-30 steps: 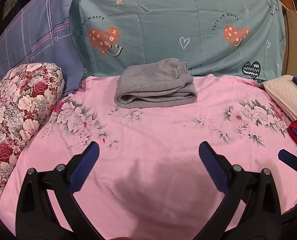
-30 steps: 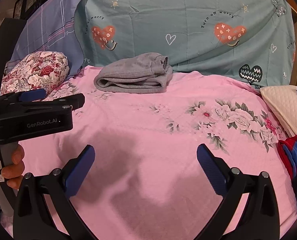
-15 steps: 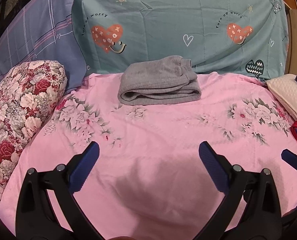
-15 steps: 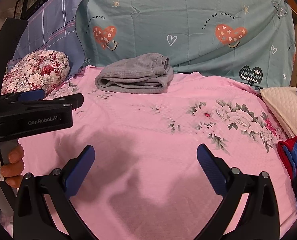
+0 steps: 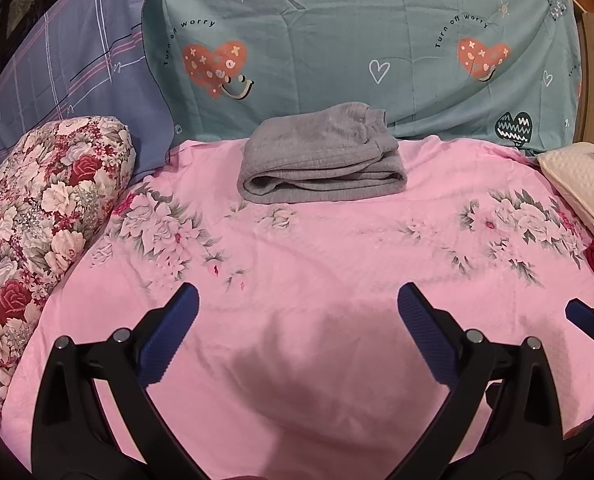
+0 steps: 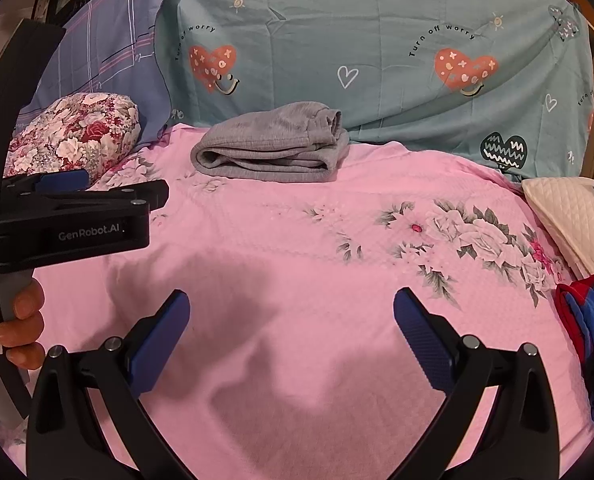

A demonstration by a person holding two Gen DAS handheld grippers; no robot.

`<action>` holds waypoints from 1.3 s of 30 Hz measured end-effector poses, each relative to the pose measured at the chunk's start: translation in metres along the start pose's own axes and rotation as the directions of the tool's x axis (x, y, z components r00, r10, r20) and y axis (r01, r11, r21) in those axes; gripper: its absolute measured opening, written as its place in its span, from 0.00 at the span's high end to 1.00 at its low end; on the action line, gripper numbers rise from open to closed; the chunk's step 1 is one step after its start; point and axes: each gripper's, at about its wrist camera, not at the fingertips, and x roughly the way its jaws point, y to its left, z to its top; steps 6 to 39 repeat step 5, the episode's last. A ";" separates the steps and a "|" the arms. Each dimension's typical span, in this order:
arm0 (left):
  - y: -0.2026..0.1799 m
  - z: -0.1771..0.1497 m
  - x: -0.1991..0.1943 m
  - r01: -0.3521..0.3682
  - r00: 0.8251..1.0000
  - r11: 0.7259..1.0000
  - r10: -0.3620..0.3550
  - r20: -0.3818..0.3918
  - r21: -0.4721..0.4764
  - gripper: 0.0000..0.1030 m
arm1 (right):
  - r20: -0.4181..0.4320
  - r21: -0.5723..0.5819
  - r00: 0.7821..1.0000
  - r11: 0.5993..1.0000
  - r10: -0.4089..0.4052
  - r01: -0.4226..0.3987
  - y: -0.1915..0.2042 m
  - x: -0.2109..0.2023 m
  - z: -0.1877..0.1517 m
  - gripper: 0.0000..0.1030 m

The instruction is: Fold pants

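The grey pants [image 5: 321, 160] lie folded into a compact bundle at the far side of the pink floral bedsheet [image 5: 337, 264], against the teal heart-print cover. They also show in the right wrist view [image 6: 273, 148]. My left gripper [image 5: 297, 304] is open and empty, held low over the sheet well short of the pants. My right gripper [image 6: 291, 308] is open and empty too, to the right of the left one. The left gripper's body [image 6: 69, 220] shows at the left of the right wrist view, held by a hand.
A red floral pillow [image 5: 37, 232] lies at the left. A cream quilted pillow [image 5: 577, 184] and a red and blue garment [image 6: 585, 316] lie at the right edge. A teal heart-print cover [image 5: 357, 48] rises behind the pants.
Both views have shifted slightly, and the pants sit a little lower and nearer in the left wrist view. Both grippers stay open and empty.
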 end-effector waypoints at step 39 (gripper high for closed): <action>0.002 0.000 0.003 -0.018 1.000 1.000 0.018 -0.002 -0.002 0.02 | 0.000 0.001 1.000 1.000 -0.001 0.001 0.000 0.001 -0.001 0.01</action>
